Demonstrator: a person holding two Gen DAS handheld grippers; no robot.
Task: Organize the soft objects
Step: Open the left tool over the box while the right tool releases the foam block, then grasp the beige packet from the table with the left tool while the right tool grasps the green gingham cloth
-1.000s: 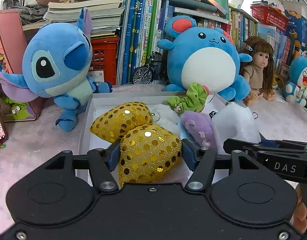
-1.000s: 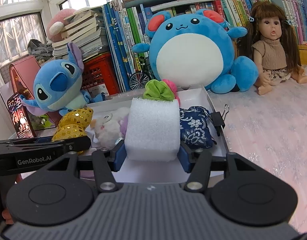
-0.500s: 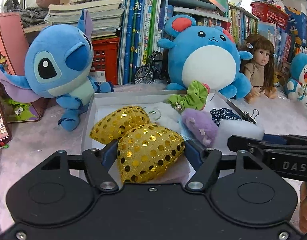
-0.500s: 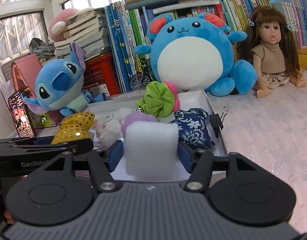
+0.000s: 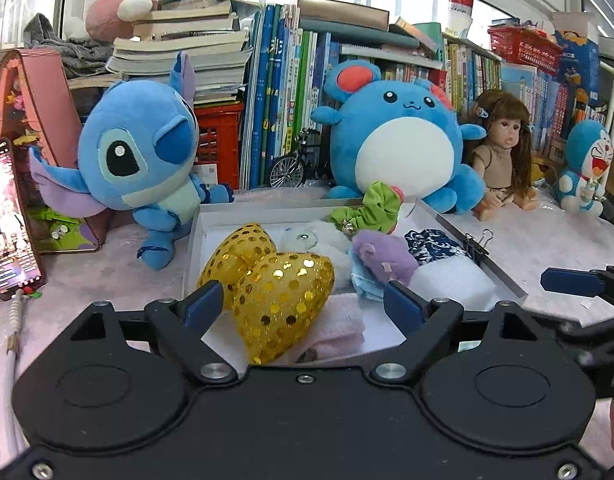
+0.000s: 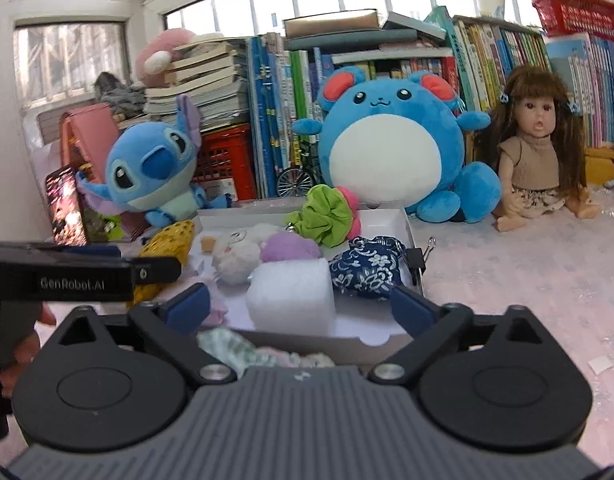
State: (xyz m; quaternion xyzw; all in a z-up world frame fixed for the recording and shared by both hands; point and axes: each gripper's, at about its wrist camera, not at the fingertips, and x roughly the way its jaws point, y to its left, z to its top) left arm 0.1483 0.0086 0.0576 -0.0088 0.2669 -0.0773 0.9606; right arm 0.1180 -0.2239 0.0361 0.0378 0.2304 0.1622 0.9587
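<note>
A white tray holds soft things: a gold sequin bow, a white foam block, a purple plush, a white plush, a green scrunchie, a blue floral pouch and a pink cloth. My left gripper is open around the bow, its blue pads apart from it. My right gripper is open, the foam block lying free between its pads.
Behind the tray sit a Stitch plush, a round blue plush, a doll and a Doraemon figure before rows of books. A phone leans at left. A binder clip grips the tray's right rim.
Both grippers have opened. The left let go of the gold bow and the right let go of the foam block, which was lowered into the tray's front right.
</note>
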